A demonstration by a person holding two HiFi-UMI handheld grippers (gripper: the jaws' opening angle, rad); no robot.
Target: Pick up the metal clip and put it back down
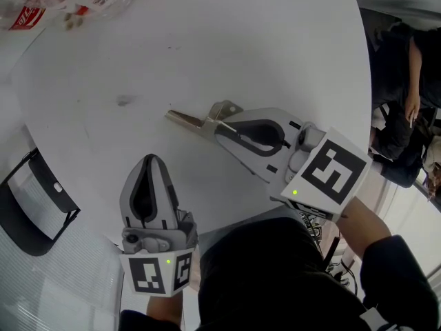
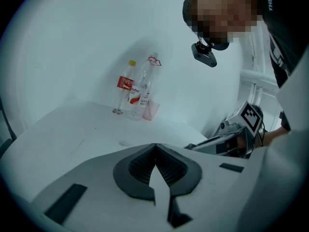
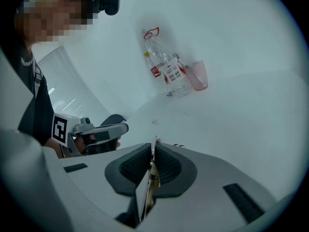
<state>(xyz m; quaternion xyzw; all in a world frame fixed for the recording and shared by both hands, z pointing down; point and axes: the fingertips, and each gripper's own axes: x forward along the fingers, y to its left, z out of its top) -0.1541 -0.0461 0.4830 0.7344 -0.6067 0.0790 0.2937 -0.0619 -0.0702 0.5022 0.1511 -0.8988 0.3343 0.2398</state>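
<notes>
My right gripper point(image 1: 219, 129) tight on the metal clip point(image 1: 189, 120); my left gripper point(image 1: 150, 160), near left, jaws together and empty.

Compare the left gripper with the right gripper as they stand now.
The right gripper is shut on the metal clip; the left gripper is shut on nothing. The right gripper reaches out over the table; the left gripper sits near its edge. Both have white bodies with dark pads.

Left gripper point(image 1: 150, 158) and right gripper point(image 1: 215, 127) have pale grey shells, black ribbed pads point(image 2: 137, 167), black-and-white marker cubes point(image 1: 333, 170).
</notes>
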